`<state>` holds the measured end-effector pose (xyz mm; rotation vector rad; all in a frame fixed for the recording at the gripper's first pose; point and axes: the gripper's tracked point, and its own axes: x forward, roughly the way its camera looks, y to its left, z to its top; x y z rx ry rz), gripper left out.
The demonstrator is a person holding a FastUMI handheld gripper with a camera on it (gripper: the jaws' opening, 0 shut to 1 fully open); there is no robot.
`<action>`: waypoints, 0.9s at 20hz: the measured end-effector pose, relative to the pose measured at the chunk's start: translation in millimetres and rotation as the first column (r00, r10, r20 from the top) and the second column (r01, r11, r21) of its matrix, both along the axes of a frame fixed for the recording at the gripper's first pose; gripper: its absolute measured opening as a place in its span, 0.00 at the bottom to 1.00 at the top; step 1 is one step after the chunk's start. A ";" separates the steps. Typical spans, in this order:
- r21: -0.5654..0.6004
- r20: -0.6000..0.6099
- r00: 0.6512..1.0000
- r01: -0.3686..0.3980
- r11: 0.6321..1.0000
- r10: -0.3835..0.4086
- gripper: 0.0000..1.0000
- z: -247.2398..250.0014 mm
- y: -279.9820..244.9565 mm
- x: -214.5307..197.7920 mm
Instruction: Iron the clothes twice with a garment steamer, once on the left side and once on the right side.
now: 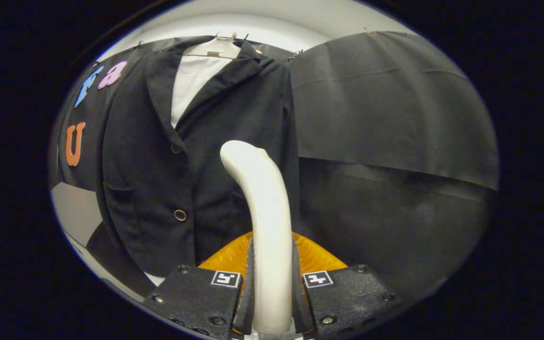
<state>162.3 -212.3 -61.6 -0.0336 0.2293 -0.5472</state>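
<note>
A black jacket (196,156) hangs on a pale hanger (217,47) against the booth wall, over a white shirt (191,82) that shows between the lapels. My gripper (272,288) is shut on the cream handle of the garment steamer (265,208), both fingers pressing its sides. The handle rises between the fingers and curves to the left at its top, in front of the jacket's right half near its lower part. An orange ribbed part of the steamer (314,257) shows behind the fingers. The steamer's head is hidden from me.
Black cloth (385,104) covers the wall to the right of the jacket, with a fold line running across it. A pale strip of wall or floor (73,217) shows at the lower left of the jacket.
</note>
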 end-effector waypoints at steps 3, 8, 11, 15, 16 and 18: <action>0.010 -0.034 0.999 0.012 1.000 -0.011 0.35 -12.4 1.4 0.0; 0.039 -0.097 0.995 0.019 0.999 -0.015 0.35 -47.8 3.3 -7.2; 0.046 -0.135 0.991 0.012 0.999 -0.006 0.35 -64.9 2.4 -7.3; 0.065 -0.182 0.983 -0.002 0.998 0.014 0.35 -93.3 3.3 -5.6; 0.069 -0.195 0.981 -0.006 0.998 0.019 0.36 -100.0 3.9 -6.2; 0.081 -0.216 0.976 -0.014 0.997 0.031 0.36 -113.3 3.5 -4.5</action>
